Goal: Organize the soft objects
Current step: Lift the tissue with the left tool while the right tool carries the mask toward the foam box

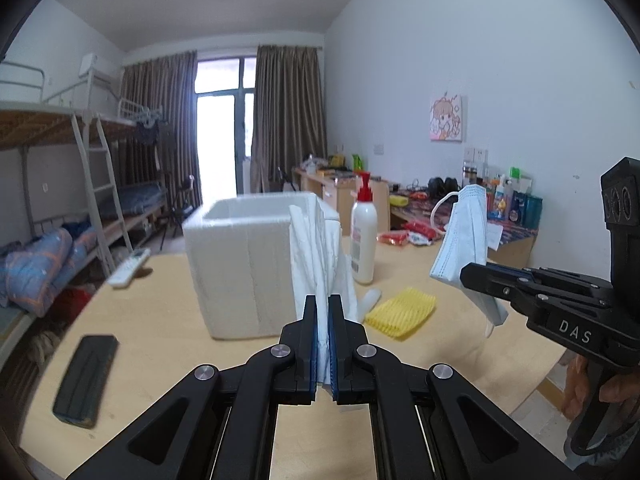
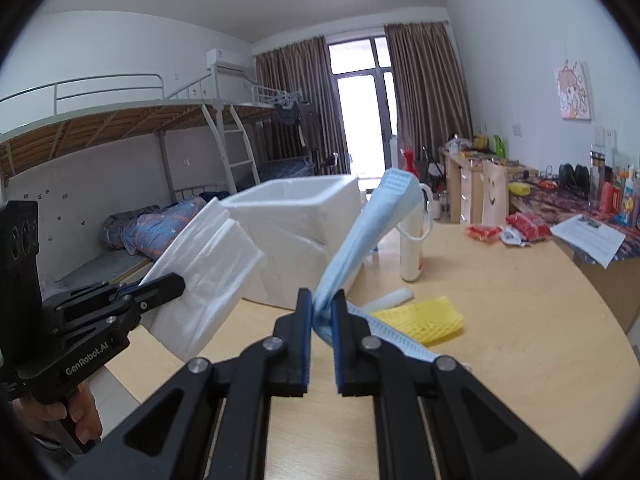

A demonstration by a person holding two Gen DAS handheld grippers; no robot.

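Item 1: my left gripper (image 1: 323, 312), clamped tight on a white folded tissue (image 1: 316, 256). The tissue stands up out of the blades, lifted clear of the counter (image 1: 168, 320), in front of the foam box.

Item 2: my right gripper (image 2: 322, 300), pinched closed on a light blue face mask (image 2: 368, 232). The mask is folded and rises up and to the right from the blades, its white ear loop (image 2: 424, 216) hanging free; one end trails out beside the right blade.

Item 3: white foam box (image 1: 240, 264), open at the top, standing on the counter just beyond both held pieces.

Item 4: yellow foam net sleeve (image 1: 400, 312), lying flat on the counter to the right of the box.

Item 5: small white tube (image 1: 369, 302), lying just beside the yellow sleeve.

Item 6: white pump bottle with red top (image 1: 363, 236), upright near the box's right side.

Item 7: dark flat case (image 1: 86, 376) near the counter's left edge; white remote control (image 1: 129, 266) further back.
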